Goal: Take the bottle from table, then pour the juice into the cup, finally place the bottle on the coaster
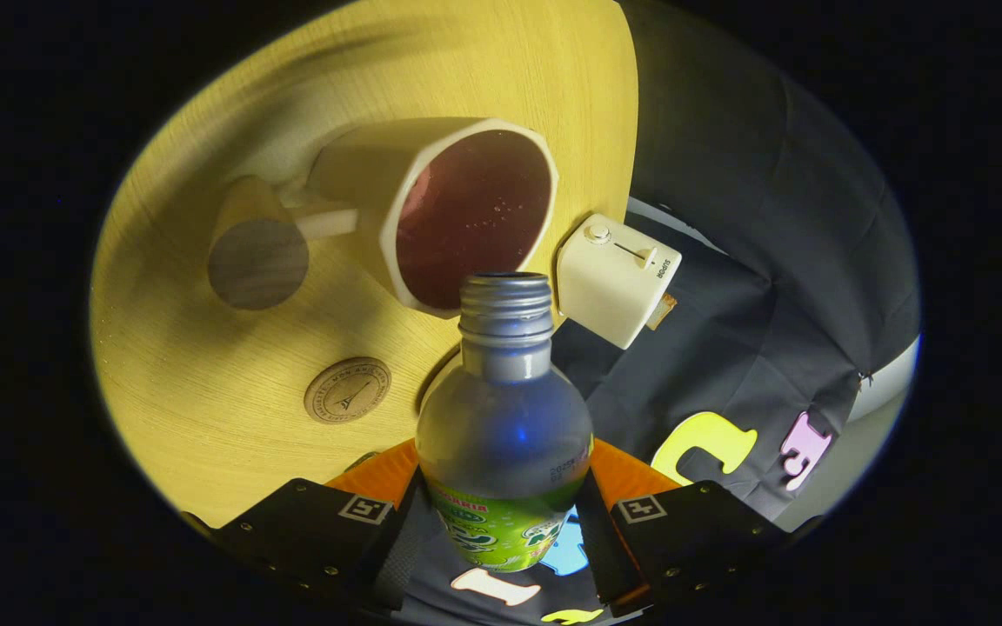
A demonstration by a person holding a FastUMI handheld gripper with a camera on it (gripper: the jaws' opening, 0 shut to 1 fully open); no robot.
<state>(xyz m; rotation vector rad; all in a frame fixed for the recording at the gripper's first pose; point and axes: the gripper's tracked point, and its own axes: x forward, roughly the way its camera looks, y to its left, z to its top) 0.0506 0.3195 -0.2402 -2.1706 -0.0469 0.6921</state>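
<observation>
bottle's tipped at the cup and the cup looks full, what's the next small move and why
Probably tilt the bottle back upright. The jaws are shut on its body, its uncapped mouth sits at the cup rim, and the cup already holds dark juice. After that, it can go to the round coaster on the table.

Pale wooden table (pixel 205 417), cup (pixel 440 209), coaster (pixel 347 389), white toaster (pixel 616 278)
</observation>
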